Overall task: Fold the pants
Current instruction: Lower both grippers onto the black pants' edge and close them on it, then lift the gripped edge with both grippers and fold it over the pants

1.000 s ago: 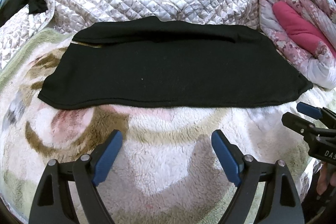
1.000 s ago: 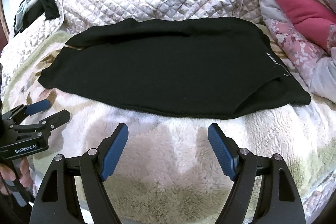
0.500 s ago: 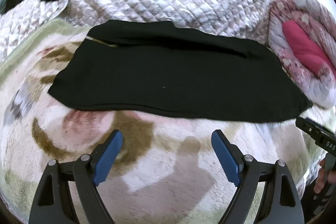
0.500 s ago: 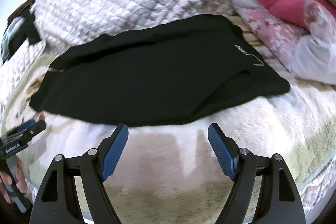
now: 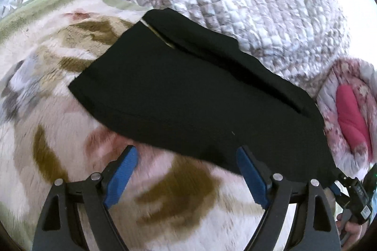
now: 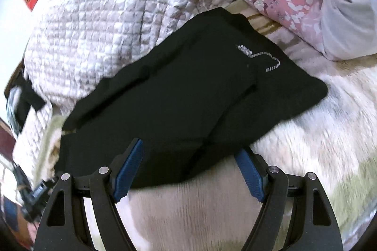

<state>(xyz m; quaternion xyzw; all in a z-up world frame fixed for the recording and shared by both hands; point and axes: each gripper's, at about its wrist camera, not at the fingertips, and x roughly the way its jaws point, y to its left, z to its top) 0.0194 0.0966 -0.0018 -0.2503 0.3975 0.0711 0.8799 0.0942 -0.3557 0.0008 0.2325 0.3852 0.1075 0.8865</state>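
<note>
Pants [image 5: 188, 98] folded black, flat on our fleece blanket [image 5: 70, 145] | left tool [image 5: 188, 178] spread wide, holding nothing | right tool [image 6: 188, 171] likewise, at near hem.

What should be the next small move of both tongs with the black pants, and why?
Probably ease both tongs forward and a little down until the near hem sits between their pads, then close. The left tongs and the right tongs are open and hold nothing, and the near edge of the black pants lies flat on the fleece blanket, already at their tips.
</note>
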